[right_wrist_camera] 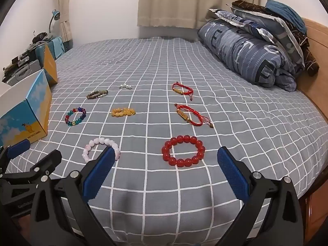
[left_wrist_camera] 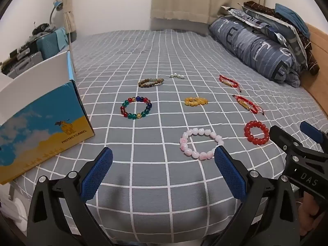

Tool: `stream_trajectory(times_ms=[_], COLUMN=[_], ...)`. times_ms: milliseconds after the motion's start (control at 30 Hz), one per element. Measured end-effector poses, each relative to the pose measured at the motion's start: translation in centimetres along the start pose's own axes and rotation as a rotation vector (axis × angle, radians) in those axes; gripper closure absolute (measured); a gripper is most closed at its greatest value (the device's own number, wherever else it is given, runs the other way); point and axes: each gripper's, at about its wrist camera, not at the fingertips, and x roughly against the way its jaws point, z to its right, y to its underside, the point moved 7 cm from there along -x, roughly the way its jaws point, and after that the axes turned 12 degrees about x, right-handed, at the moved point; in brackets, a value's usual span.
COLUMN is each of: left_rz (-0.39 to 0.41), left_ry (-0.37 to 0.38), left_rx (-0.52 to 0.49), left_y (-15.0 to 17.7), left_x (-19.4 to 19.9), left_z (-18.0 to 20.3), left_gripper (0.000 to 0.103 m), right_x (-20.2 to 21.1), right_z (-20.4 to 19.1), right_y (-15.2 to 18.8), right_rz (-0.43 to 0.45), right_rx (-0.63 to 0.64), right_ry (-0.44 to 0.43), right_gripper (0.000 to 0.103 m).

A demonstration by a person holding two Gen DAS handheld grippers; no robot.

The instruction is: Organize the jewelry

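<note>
Several bracelets lie on the grey checked bedspread (left_wrist_camera: 155,176). A pink bead bracelet (left_wrist_camera: 201,143) and a red bead bracelet (left_wrist_camera: 256,132) are nearest. Further off lie a multicolour bracelet (left_wrist_camera: 136,107), a yellow one (left_wrist_camera: 196,101), a brown one (left_wrist_camera: 151,82), white pearls (left_wrist_camera: 176,76) and two red cord bracelets (left_wrist_camera: 228,81) (left_wrist_camera: 247,104). My left gripper (left_wrist_camera: 164,160) is open and empty, just short of the pink bracelet. My right gripper (right_wrist_camera: 165,157) is open and empty, with the red bead bracelet (right_wrist_camera: 183,150) between its fingertips' line of sight. The pink bracelet (right_wrist_camera: 100,148) sits by its left finger.
An open blue and yellow cardboard box (left_wrist_camera: 41,127) stands on the bed at the left; it also shows in the right wrist view (right_wrist_camera: 26,110). Folded quilts and pillows (left_wrist_camera: 264,41) are piled at the back right by a wooden headboard (right_wrist_camera: 315,47). Cluttered shelves are at the far left.
</note>
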Motion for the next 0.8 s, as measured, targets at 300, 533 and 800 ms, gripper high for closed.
stream_trajectory(times_ms=[300,533,800], left_rz=[-0.013,-0.016,-0.021], left_ry=[0.012,0.006,0.009], left_rx=[0.010,0.000,0.001], left_y=[0.07,0.05,0.16], left_x=[0.12,-0.07,-0.08], left_z=[-0.16,0.35,0.46], left_gripper=[0.006,0.006,0.006], right_x=[0.10,-0.10,0.01], right_z=[-0.06,0.15,0.28], right_y=[0.16,0.28,0.13], right_rz=[-0.003,-0.002,-0.001], right_rx=[-0.004,-0.008,-0.007], right_ry=[0.000,-0.001,0.001], right_gripper=[0.007,0.007,0.007])
